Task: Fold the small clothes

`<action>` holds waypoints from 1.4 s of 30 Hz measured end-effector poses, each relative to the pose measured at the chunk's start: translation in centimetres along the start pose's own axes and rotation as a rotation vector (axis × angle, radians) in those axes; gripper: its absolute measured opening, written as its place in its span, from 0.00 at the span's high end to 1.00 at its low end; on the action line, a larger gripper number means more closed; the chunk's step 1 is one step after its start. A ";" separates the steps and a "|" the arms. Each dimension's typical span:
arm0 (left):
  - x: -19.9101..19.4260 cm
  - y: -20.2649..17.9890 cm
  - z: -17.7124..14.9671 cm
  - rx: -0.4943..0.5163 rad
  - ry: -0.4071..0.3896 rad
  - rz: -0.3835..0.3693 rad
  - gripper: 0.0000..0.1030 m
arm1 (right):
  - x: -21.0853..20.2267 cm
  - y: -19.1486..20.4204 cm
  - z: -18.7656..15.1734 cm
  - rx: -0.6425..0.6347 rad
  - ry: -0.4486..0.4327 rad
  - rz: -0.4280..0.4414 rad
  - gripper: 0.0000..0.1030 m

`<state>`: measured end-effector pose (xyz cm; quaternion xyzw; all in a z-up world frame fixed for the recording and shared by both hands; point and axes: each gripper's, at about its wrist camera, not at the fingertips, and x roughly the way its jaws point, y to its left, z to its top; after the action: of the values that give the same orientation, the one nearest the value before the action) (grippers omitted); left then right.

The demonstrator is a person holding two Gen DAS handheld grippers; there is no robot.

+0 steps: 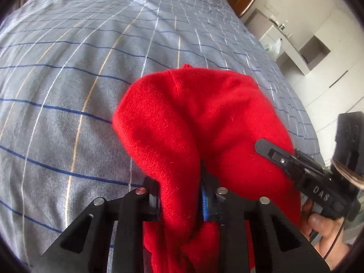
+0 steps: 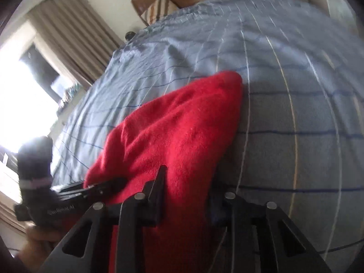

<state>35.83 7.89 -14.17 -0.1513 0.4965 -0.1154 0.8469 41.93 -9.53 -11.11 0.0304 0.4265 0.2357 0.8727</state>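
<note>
Left wrist view is showing the left gripper (image 1: 182,195) pinching a bunched fold of the red knit garment (image 1: 195,118), which is draping forward over the grey checked bedspread (image 1: 68,79), while the right gripper (image 1: 273,150) is reaching onto the cloth from the right, held by a hand (image 1: 323,232). Right wrist view is showing the right gripper (image 2: 186,195) clamping the red knit garment (image 2: 182,125) between its fingers above the bedspread (image 2: 295,113), with the left gripper (image 2: 107,185) gripping the cloth's left edge.
</note>
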 end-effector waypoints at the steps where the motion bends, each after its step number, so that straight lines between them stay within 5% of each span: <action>1: -0.8 -0.5 -0.1 0.012 -0.022 0.010 0.80 | -1.0 1.5 0.1 -0.079 -0.030 -0.036 0.75; 5: -5.9 -3.0 0.0 0.074 -0.138 0.000 0.80 | -6.8 4.6 1.0 -0.221 -0.169 -0.059 0.76; 9: -11.1 -5.7 1.0 0.120 -0.227 -0.038 0.80 | -12.1 4.5 3.4 -0.212 -0.255 -0.016 0.76; 12: -10.8 -5.8 1.4 0.094 -0.178 -0.044 0.59 | -12.2 2.2 4.6 -0.125 -0.194 0.017 0.72; 13: -9.7 -5.4 1.0 0.078 -0.151 -0.015 0.34 | -11.4 1.0 4.3 -0.080 -0.135 0.016 0.69; 14: -8.7 -4.8 0.1 0.065 -0.134 0.027 0.20 | -10.5 -0.5 3.2 -0.045 -0.084 0.000 0.58; 15: -7.8 -4.4 -1.0 0.061 -0.126 0.080 0.20 | -9.8 -1.8 1.9 -0.021 -0.039 -0.039 0.40; 17: -7.3 -3.9 -4.1 0.078 -0.128 0.183 0.20 | -9.5 -4.0 -1.5 -0.016 -0.010 -0.131 0.22; 22: -10.5 -6.5 -11.2 0.150 -0.286 0.350 0.02 | -12.7 -5.5 -9.3 -0.034 -0.020 -0.278 0.18; 25: -11.9 -9.3 -13.3 0.191 -0.341 0.463 0.01 | -15.6 -3.4 -11.5 -0.068 -0.062 -0.299 0.13; 30: -13.4 -11.7 -14.7 0.160 -0.332 0.533 0.01 | -20.4 0.8 -12.6 -0.099 -0.124 -0.291 0.01; 36: -15.2 -13.4 -16.7 0.142 -0.288 0.513 0.01 | -23.1 2.8 -14.2 -0.080 -0.115 -0.272 0.01; 42: -16.2 -14.6 -18.5 0.152 -0.278 0.568 0.01 | -24.7 3.8 -15.5 -0.055 -0.082 -0.286 0.01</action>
<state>11.17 -2.70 -4.22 0.0426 0.3886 0.1108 0.9137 15.75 -19.26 -1.99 -0.0448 0.3838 0.1191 0.9146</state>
